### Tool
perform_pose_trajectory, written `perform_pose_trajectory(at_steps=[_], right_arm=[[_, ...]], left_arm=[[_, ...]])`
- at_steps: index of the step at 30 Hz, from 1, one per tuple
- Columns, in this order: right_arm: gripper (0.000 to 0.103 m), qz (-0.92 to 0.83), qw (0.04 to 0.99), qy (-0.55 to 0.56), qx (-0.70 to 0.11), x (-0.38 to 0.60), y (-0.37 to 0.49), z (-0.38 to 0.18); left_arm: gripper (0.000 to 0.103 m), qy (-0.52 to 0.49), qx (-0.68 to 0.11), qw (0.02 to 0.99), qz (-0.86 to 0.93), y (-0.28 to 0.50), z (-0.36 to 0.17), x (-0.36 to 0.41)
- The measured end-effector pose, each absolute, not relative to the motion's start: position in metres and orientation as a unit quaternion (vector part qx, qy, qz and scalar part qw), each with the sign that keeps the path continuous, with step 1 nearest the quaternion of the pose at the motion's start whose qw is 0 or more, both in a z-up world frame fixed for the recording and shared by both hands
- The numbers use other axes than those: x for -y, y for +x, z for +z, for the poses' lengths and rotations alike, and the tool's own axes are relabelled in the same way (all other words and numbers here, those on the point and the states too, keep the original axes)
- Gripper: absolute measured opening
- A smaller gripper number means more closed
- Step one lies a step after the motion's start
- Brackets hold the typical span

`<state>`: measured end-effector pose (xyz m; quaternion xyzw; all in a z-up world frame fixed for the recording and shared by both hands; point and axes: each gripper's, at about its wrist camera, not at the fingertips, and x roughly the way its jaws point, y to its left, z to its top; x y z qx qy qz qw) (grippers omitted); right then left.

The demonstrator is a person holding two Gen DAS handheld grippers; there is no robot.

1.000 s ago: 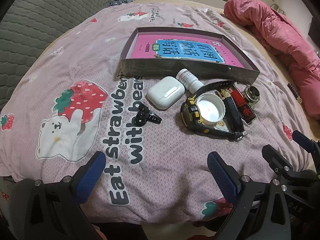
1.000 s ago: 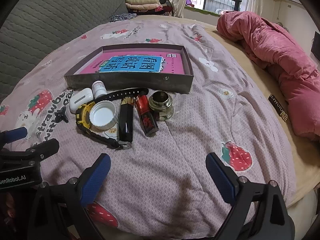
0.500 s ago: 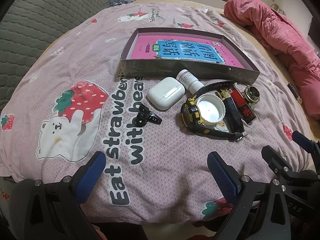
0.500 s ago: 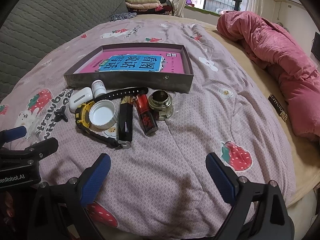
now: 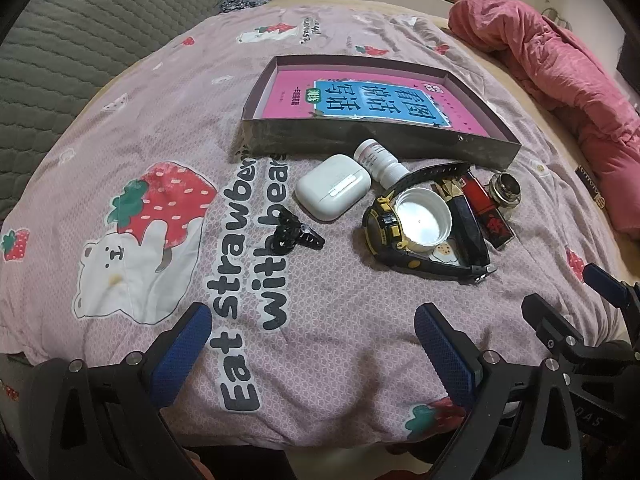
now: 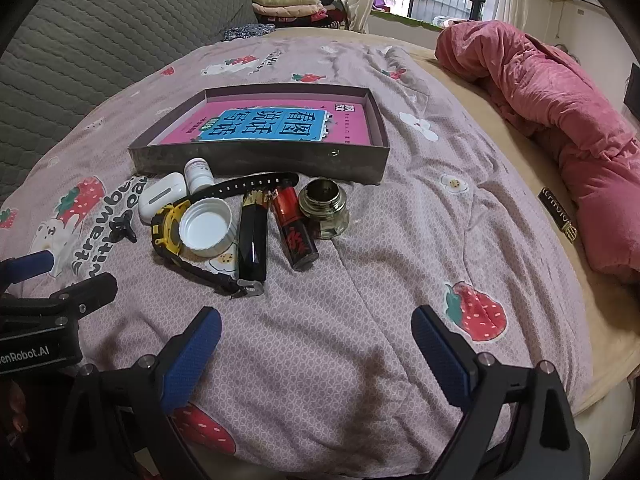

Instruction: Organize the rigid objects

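A shallow grey box holding a pink and blue book lies on the bed. In front of it lie a white earbud case, a small white bottle, a black clip, a black and yellow watch with a white lid on it, a black tube, a red tube and a glass jar. My left gripper and right gripper both stand open near the bed's front edge, empty.
A pink quilt is bunched along the right side of the bed. A grey padded headboard runs along the left. Folded clothes sit at the far end by a window.
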<state>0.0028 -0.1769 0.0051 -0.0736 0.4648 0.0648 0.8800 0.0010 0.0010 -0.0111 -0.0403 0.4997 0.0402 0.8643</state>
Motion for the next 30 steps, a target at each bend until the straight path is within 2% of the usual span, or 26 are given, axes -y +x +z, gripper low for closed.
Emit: perform_pose_trajectory(at_steps=[15, 30], right_arm=[[0.096, 0.068, 0.88, -0.075, -0.464, 0.174, 0.003, 0.005], [0.096, 0.082, 0.895, -0.1, -0.427, 0.173, 0.039, 0.024]], left_arm=[[0.101, -0.037, -0.498, 0.865, 0.042, 0.002, -0.011, -0.002], [0.101, -0.038, -0.449, 0.889, 0.08, 0.031, 0.008, -0.037]])
